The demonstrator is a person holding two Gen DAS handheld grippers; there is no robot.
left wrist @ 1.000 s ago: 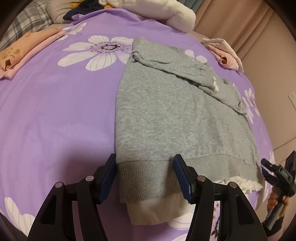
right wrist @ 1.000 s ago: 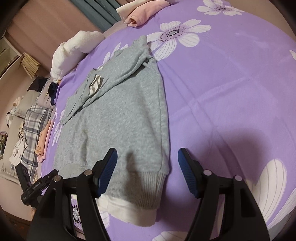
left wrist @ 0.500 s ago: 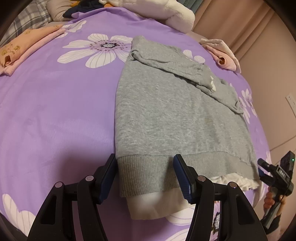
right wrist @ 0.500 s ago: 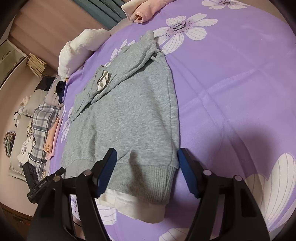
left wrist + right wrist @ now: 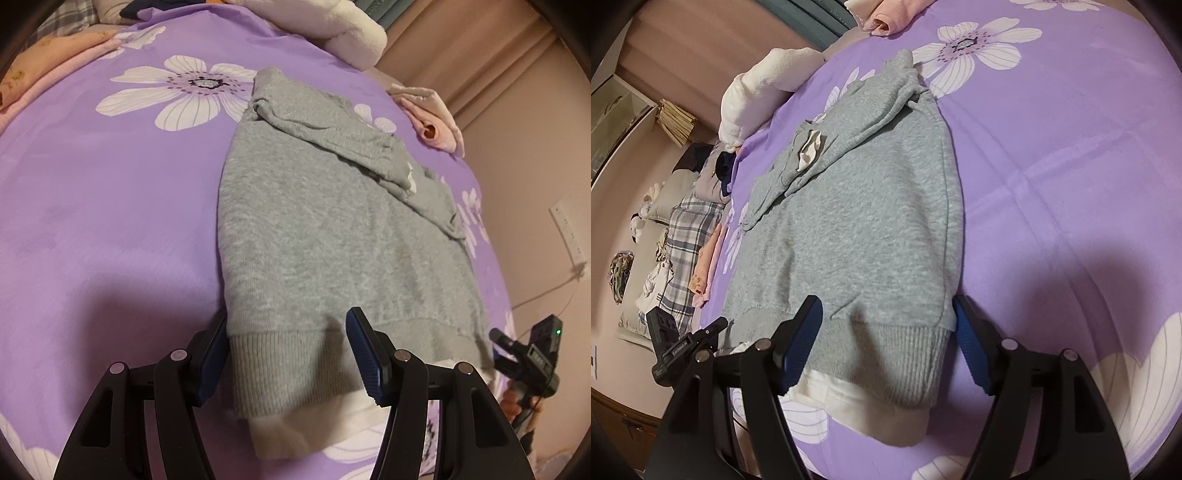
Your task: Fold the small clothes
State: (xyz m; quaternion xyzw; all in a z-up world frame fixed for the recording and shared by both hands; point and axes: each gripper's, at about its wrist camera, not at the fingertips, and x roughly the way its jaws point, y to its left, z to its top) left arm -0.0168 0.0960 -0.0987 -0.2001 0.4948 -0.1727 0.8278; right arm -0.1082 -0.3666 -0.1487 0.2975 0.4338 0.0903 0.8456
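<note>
The grey knit sweatshirt (image 5: 332,236) lies flat on a purple bedspread printed with white flowers (image 5: 92,206), its sleeves folded across the upper back and its ribbed hem toward both cameras. A cream-white inner layer (image 5: 306,432) shows below the hem.

The left gripper (image 5: 286,354) stands wide open at the hem's left corner: its left blue pad sits just beside the sweatshirt's side edge, the right pad over the ribbing, and the corner lies between them, not clamped.

The right gripper (image 5: 886,343) is likewise spread wide at the hem's right corner (image 5: 923,354), with the ribbed band between its pads and nothing gripped.

A folded pink garment (image 5: 432,118) rests near the far edge of the bed, and a white fluffy blanket (image 5: 757,85) lies beyond the collar.
</note>
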